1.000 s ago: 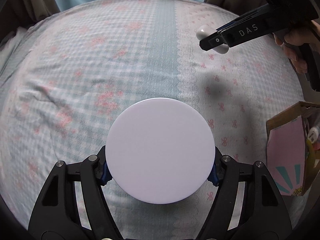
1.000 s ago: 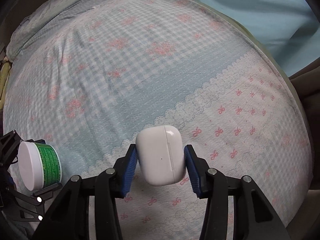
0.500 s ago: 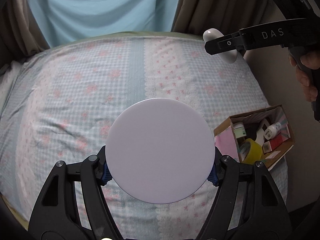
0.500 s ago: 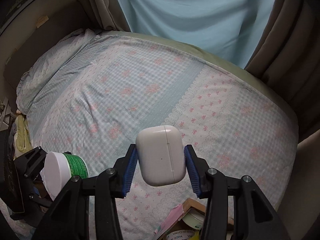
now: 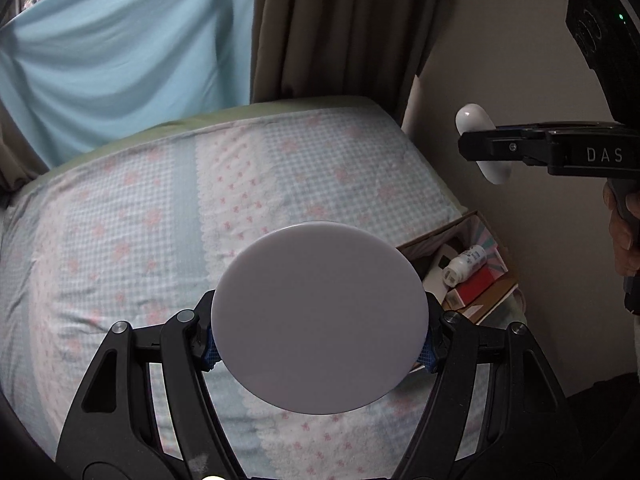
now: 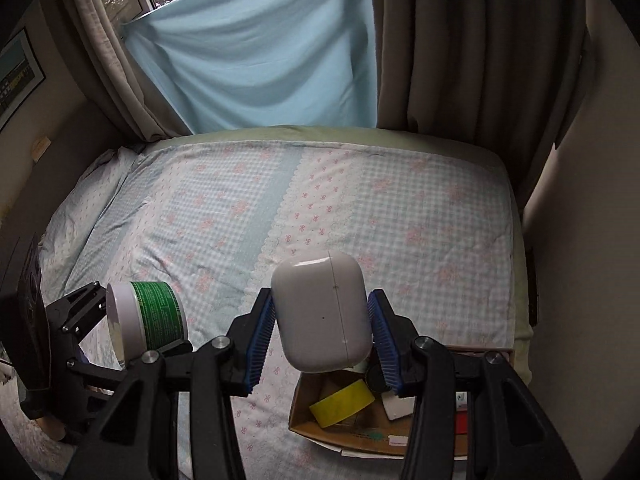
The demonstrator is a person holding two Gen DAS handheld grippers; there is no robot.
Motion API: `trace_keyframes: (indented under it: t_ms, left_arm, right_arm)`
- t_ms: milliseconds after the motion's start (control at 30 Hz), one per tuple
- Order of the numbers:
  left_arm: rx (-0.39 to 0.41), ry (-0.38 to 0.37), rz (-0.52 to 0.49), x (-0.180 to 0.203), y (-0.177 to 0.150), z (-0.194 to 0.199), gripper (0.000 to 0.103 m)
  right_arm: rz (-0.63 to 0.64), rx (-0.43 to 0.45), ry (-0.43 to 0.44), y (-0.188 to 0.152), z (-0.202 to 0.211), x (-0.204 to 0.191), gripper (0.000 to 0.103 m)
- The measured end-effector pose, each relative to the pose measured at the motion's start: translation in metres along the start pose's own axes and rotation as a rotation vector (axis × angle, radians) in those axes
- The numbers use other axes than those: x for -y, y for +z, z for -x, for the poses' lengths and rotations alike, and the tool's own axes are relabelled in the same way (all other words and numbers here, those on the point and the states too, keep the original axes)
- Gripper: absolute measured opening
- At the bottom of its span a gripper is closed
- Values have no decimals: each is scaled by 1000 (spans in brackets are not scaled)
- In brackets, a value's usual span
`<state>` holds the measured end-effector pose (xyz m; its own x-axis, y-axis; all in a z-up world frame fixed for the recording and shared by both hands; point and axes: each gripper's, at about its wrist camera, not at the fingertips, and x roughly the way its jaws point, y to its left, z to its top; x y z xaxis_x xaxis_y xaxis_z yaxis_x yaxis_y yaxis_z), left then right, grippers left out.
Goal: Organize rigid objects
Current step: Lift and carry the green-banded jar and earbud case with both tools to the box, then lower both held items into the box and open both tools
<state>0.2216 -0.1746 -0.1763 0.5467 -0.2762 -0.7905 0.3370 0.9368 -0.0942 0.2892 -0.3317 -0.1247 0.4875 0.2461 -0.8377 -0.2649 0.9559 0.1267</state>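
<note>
We have both loads in hand and neither is put away yet: our left gripper (image 5: 318, 340) is clamped on the round white-lidded jar (image 5: 318, 316), and our right gripper (image 6: 322, 334) is closed around the white earbud case (image 6: 322, 312), both held up over the bed (image 6: 280, 216). The cardboard box (image 6: 320, 432) sits just below and ahead of the right gripper, already holding a roll of yellow tape (image 6: 342, 402) and a few other items. As we judge it, lowering and releasing each item into that box remains.
</note>
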Motion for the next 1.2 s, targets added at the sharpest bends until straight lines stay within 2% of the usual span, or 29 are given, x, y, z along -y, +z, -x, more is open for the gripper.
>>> trace_keyframes:
  t_ms: [200,367,533,700,900,1200]
  left_arm:
    - [-25,-55,-88,51,12,-25,68]
    - [-76,-112,-133,89,18,-60,68]
    - [-137,-157,-192,121,18,-103,68]
    - [-208,-182,-248,143,10,-153,68]
    - [-296,-203,-305,153,-5,-214,68]
    - [-394,-221,-362,160,-21,-274,68]
  right_arm:
    - [-108,-3,-63,-38,20,60,44]
    - [-170,-31,-119,-69,20,103,44]
    - [-231,-78,-141,-101,2,139,44]
    - [-231,-146,-135,-135,-31,163,44]
    - [-182,-199,-70,-163,-78,172,44]
    - [22,-208,43,-190,-130,137,44]
